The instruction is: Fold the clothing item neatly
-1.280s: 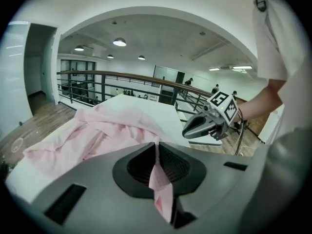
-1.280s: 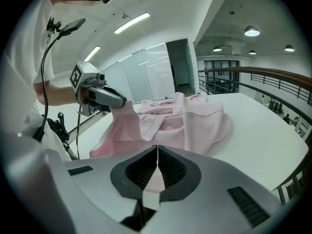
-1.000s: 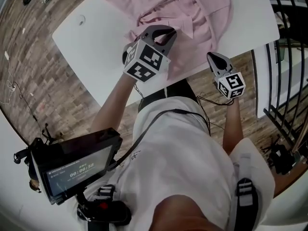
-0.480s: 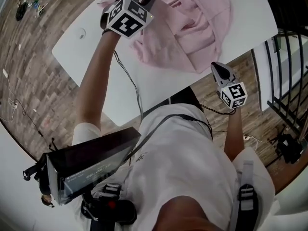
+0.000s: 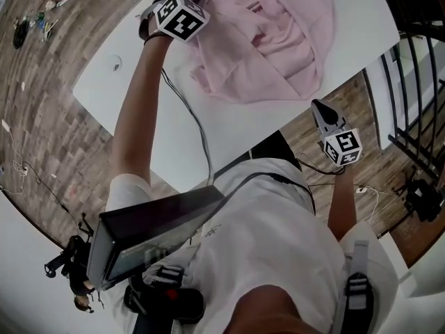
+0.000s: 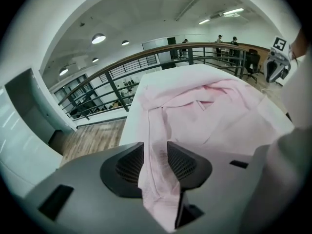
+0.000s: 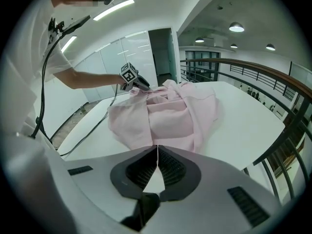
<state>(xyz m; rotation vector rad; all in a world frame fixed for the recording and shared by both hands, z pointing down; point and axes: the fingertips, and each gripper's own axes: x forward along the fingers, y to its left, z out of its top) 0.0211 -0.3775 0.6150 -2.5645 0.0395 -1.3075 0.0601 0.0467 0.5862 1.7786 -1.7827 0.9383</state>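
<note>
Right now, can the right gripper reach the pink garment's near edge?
Probably yes: the right gripper, shut, hangs just off the table, only bare tabletop between it and the pink garment.

The head view looks steeply down from above the person onto the table (image 5: 361,33) and garment (image 5: 278,54). The left gripper view sits close at the garment's edge, facing along the table toward a railing (image 6: 117,92). The right gripper view faces the garment from farther back, at the table's near side. All three share the garment.

White short-sleeved shirt (image 5: 278,228); black cable (image 5: 197,120); black-white marker cubes (image 5: 182,18); dark ribbed jaws.
</note>
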